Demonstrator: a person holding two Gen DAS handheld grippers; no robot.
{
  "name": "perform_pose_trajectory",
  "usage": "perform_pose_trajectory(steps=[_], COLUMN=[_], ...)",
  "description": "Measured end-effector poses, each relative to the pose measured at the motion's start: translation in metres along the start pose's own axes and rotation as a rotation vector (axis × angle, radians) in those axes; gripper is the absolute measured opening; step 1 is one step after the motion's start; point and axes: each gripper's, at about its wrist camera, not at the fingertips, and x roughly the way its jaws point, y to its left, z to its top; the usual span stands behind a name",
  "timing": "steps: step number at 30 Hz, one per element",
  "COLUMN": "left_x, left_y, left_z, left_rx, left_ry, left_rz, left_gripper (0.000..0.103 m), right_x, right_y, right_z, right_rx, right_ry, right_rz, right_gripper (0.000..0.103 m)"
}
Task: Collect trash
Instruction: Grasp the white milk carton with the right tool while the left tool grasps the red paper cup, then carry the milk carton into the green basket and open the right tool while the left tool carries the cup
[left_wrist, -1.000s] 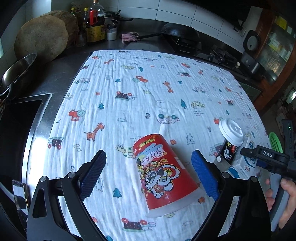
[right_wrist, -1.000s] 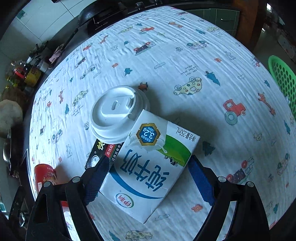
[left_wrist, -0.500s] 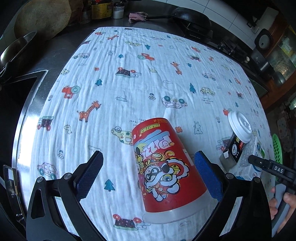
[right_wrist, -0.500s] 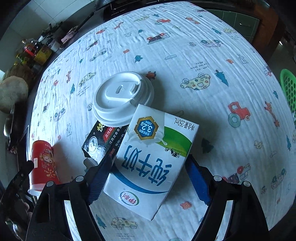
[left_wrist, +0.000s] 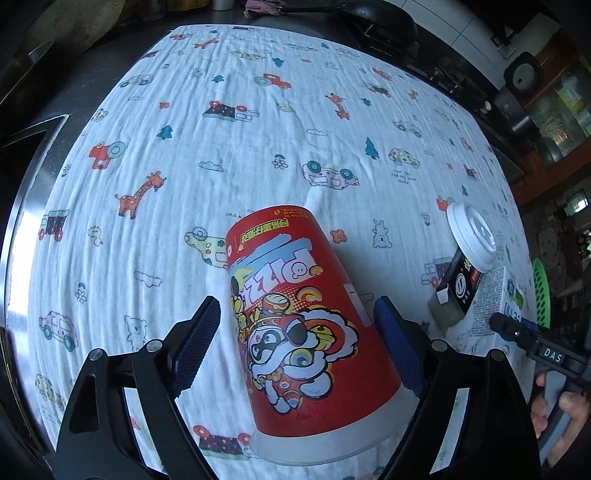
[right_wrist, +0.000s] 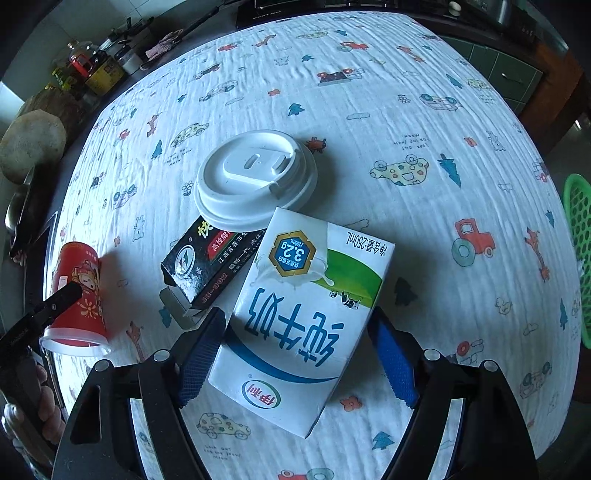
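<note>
My left gripper has been closing round the red paper cup, lying on its side on the printed cloth; pads not yet touching. Right gripper also closing, straddling the milk carton, contact unclear. I'd squeeze the cup gently, near its stiffer rim, to avoid crushing.

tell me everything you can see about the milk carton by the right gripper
The milk carton is a white rectangular paper box with a blue swoosh, blue characters, a green patch and a gold-edged hexagon badge. It looks intact and lies flat, printed face up, on the patterned cloth. The right gripper straddles it; its closing blue fingers are not clearly pressing. A white lid overlaps its far corner, with a black box alongside.
</note>
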Motion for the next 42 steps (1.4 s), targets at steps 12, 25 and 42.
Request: perform_pose_trajectory(steps=[12,25,42], left_x=[-0.016,-0.039,-0.031], left_y=[-0.014,-0.062,-0.168], left_z=[-0.007,-0.013,-0.019], left_rx=[0.072,0.166,0.313], left_ry=[-0.034,-0.059,-0.032], left_rz=[-0.033,-0.126,-0.210], left_gripper=[0.069,0.068,0.068], right_x=[-0.010,-0.031,-0.075], right_y=[0.007,-0.036,-0.149], right_z=[-0.016,-0.035,-0.055], right_rx=[-0.118,-0.091,0.069], right_ry=[-0.030,-0.056,-0.140], right_rz=[-0.014,0.013,0.009], right_gripper=[0.068,0.067,0.066])
